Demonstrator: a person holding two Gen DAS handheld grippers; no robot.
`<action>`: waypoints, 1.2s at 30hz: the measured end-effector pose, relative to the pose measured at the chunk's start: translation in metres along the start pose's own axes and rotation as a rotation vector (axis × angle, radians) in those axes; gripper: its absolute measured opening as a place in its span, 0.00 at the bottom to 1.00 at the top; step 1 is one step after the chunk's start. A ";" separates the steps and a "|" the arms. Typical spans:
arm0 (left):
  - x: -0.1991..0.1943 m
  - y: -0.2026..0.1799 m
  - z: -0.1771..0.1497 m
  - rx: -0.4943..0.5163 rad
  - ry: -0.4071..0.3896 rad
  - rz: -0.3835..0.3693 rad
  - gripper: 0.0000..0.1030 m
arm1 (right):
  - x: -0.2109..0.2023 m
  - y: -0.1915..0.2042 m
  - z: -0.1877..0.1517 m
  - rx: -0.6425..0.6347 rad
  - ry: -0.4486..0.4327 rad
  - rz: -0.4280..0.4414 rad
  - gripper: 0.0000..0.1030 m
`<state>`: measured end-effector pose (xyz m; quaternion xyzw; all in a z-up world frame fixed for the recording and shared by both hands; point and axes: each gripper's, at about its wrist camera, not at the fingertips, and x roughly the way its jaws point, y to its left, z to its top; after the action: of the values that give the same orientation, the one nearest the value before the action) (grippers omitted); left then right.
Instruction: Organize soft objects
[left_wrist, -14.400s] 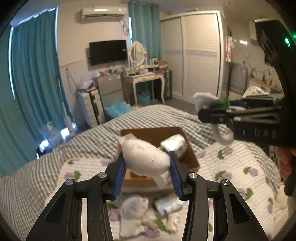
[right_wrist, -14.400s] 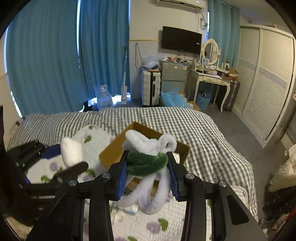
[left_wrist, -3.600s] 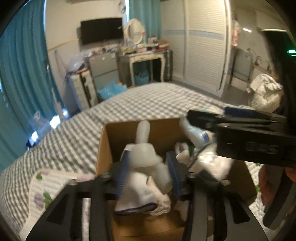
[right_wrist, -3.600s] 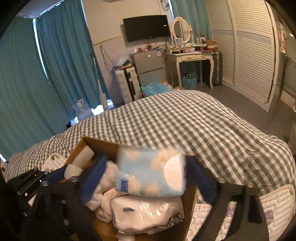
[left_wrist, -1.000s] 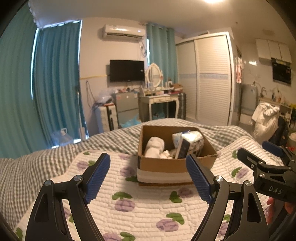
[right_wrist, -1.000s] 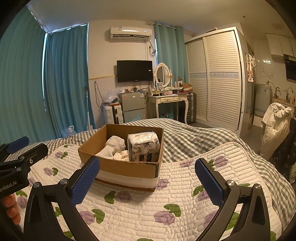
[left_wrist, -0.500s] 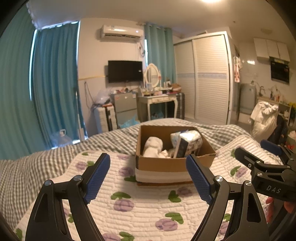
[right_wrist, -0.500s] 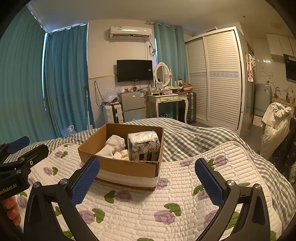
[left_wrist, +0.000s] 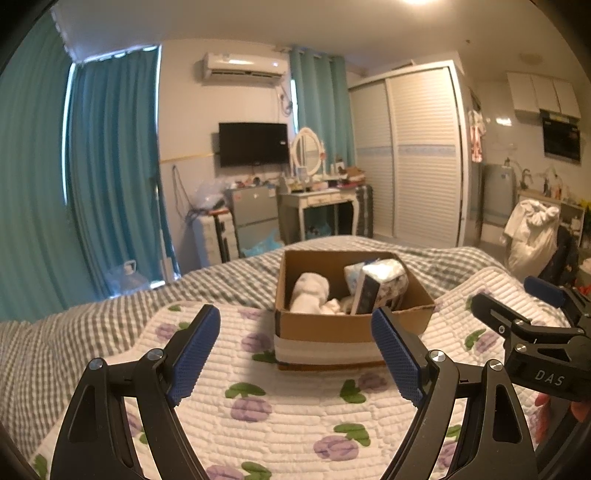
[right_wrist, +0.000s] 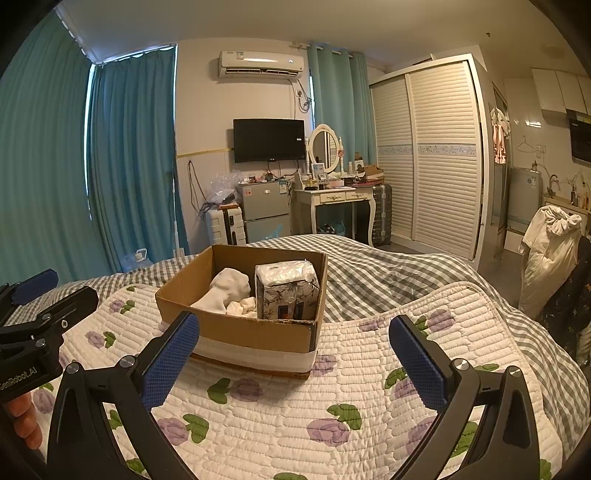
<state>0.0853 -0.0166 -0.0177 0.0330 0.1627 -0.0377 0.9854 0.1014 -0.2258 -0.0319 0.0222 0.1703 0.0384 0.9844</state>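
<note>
A cardboard box (left_wrist: 347, 326) (right_wrist: 251, 334) stands on the flowered quilt (left_wrist: 280, 413) (right_wrist: 351, 398) on the bed. Inside it lie a white soft toy (left_wrist: 308, 293) (right_wrist: 227, 286) and a wrapped tissue pack (left_wrist: 382, 278) (right_wrist: 288, 290), with smaller white soft things between them. My left gripper (left_wrist: 295, 350) is open and empty, held back from the box's near side. My right gripper (right_wrist: 295, 354) is open and empty, also short of the box. Each gripper shows at the edge of the other's view, the right one (left_wrist: 535, 325) and the left one (right_wrist: 40, 317).
A grey checked blanket (right_wrist: 388, 266) covers the bed beyond the quilt. Behind the bed stand a dressing table (right_wrist: 332, 199), a small fridge (right_wrist: 264, 210), a suitcase (right_wrist: 223, 225) and teal curtains (right_wrist: 129, 155). White clothes (right_wrist: 550, 240) hang at the right.
In the last second both grippers stay open and nearly still; the left view shifts only slightly. Earlier they carried soft items to the box and let go of them there.
</note>
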 end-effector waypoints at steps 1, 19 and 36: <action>0.000 0.000 -0.001 0.000 0.000 0.001 0.83 | 0.000 0.000 0.000 -0.001 0.000 0.000 1.00; 0.001 0.001 -0.001 -0.004 0.003 0.005 0.83 | 0.000 0.000 -0.001 -0.001 0.006 -0.003 1.00; 0.001 -0.001 -0.002 -0.008 0.008 0.004 0.83 | 0.001 -0.001 -0.005 -0.002 0.013 -0.004 1.00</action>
<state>0.0852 -0.0176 -0.0198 0.0296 0.1667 -0.0351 0.9849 0.1009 -0.2265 -0.0368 0.0204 0.1767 0.0368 0.9834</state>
